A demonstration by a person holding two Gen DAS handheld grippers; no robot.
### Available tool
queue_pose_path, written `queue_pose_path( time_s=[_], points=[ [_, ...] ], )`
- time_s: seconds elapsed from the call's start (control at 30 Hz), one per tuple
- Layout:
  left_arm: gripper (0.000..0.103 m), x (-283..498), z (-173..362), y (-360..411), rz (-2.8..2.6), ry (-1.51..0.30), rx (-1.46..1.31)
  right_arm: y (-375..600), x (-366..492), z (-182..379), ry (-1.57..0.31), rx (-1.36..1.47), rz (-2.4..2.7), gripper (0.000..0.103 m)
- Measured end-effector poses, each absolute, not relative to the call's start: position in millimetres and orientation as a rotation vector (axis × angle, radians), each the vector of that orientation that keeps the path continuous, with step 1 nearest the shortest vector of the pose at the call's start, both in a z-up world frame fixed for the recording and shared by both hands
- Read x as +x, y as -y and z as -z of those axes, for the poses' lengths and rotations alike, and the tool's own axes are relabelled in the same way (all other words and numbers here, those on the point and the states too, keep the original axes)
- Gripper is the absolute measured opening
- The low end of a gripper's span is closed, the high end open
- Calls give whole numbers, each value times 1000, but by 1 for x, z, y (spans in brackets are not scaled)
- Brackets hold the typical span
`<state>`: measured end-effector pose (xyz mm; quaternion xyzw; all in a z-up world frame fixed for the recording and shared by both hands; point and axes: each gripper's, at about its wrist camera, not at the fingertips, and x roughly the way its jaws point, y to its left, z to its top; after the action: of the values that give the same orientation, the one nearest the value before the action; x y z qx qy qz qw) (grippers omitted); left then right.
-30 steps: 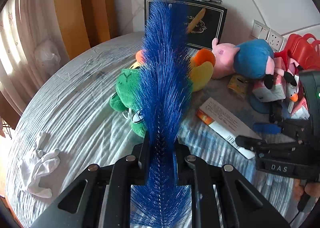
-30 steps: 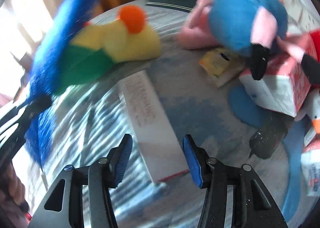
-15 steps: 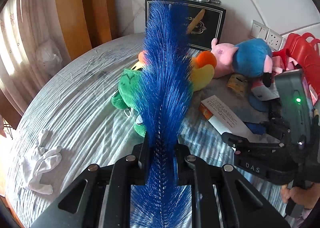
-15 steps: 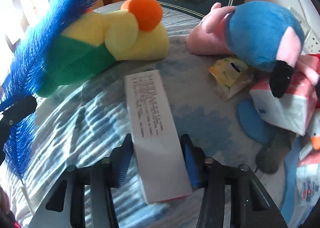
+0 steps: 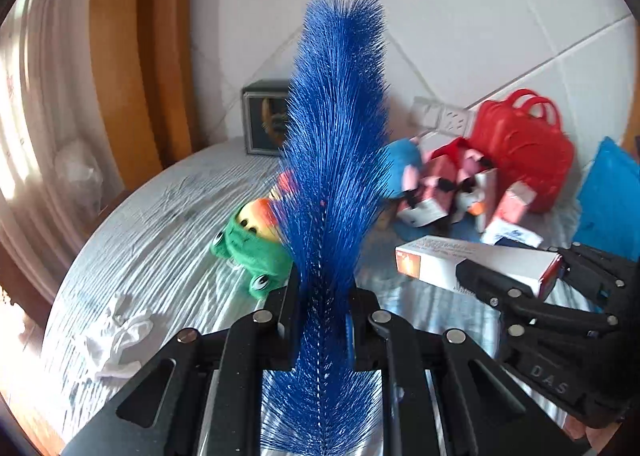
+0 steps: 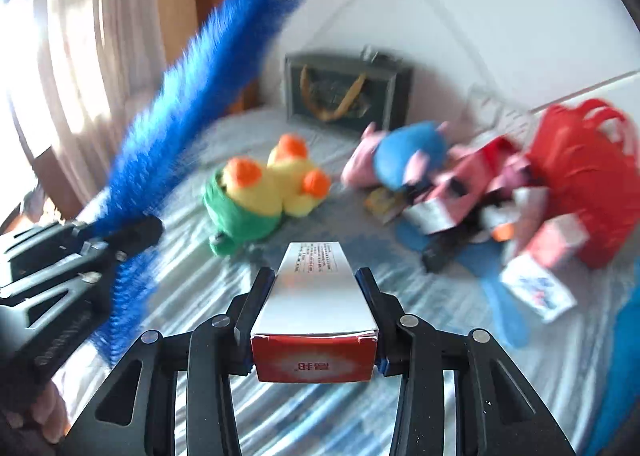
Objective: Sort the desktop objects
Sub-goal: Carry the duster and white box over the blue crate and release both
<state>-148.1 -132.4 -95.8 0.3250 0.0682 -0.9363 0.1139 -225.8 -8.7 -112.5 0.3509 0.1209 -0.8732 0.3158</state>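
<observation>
**Both tools loaded above the surface**

The left tool (image 5: 320,320) grips a long blue bristly feather brush (image 5: 336,160) standing upright between its fingers. The right tool (image 6: 316,296), jaws closing, clamps a long white-and-red cardboard box (image 6: 316,296) lengthwise.

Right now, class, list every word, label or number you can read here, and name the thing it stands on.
"DAS": raised letters on the right claw body, seen from the left wrist.
Fine print on top of the white box: too small to read.
Characters on the box's red end: blurred.
Gift bag lettering: blurred.
</observation>
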Motion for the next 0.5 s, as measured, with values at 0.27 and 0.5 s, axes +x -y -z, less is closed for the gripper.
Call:
queue_pose_path(
  time_s=[0.27, 0.5],
  points=[
    [16, -120, 30, 77, 3004, -101, 864, -60, -159, 14, -216, 757, 2615, 41],
    [16, -108, -29, -14, 3244, -9, 755, -140, -112, -48, -153, 619, 2890, 41]
  ],
)
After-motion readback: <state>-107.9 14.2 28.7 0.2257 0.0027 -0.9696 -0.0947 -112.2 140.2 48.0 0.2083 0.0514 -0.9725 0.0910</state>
